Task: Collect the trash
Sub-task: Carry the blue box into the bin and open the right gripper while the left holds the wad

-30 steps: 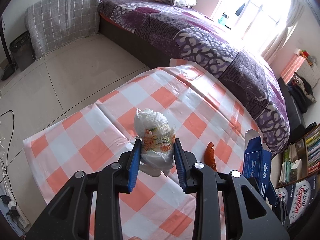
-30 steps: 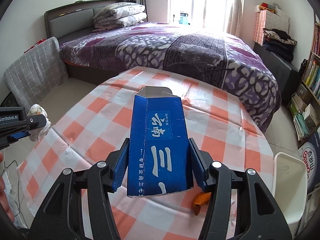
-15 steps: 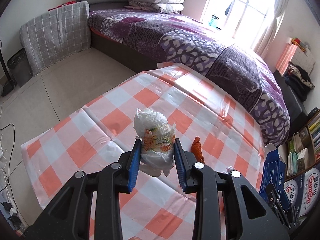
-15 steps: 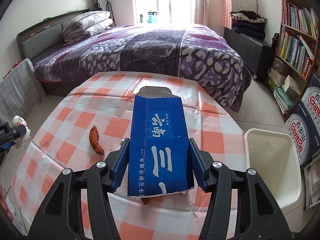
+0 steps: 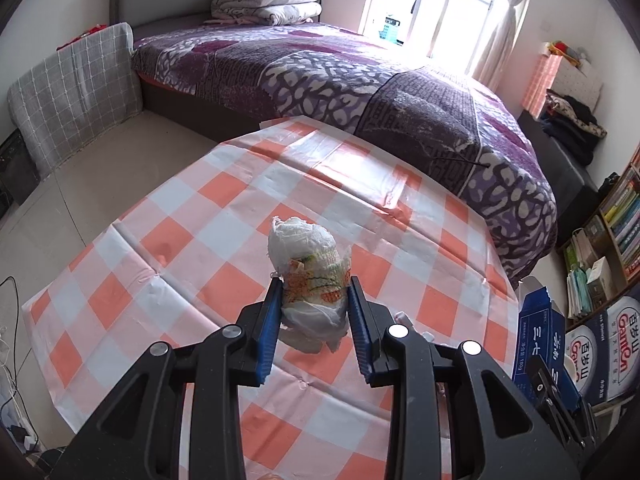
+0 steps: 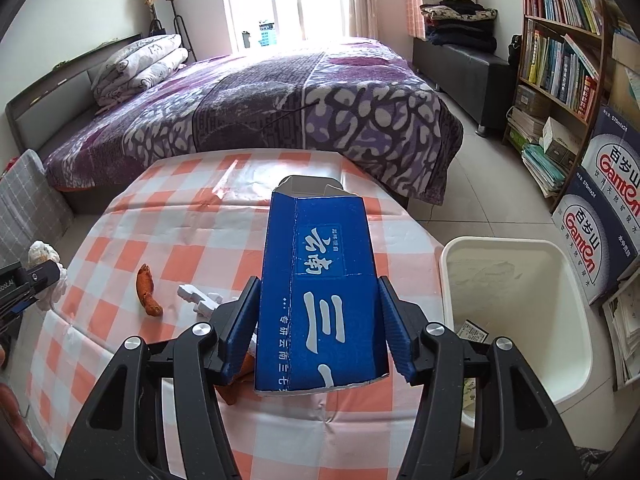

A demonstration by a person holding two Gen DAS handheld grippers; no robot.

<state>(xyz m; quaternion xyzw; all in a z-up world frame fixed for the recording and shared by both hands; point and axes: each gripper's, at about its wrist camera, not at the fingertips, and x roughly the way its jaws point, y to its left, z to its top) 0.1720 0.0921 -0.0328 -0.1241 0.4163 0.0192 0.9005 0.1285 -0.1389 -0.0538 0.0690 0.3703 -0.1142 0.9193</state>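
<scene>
I was midway through the carry-to-bin step, both claws loaded. The table [image 6: 120, 216] under me wore a glossy plastic cloth in orange and white checks, creased along its fold lines. Off its right edge, below table height, stood the white plastic bin [image 6: 516, 304], a smooth rounded tub with some scraps already at the bottom. My right gripper [image 6: 320, 324] was clamped on the sides of a blue carton [image 6: 320, 280], a stiff, flat-faced cardboard box with white lettering and an open top flap, held above the table edge just left of the bin. I judged the next move was to swing it right over the bin's mouth and part the fingers. My left gripper [image 5: 314, 312] was closed on a crumpled white wad [image 5: 310, 276], soft paper or plastic with orange and green print, bulging above the blue pads; it would have to follow. An orange peel strip [image 6: 147, 292] and small white bits [image 6: 198, 298] lay on the cloth, uncollected.
</scene>
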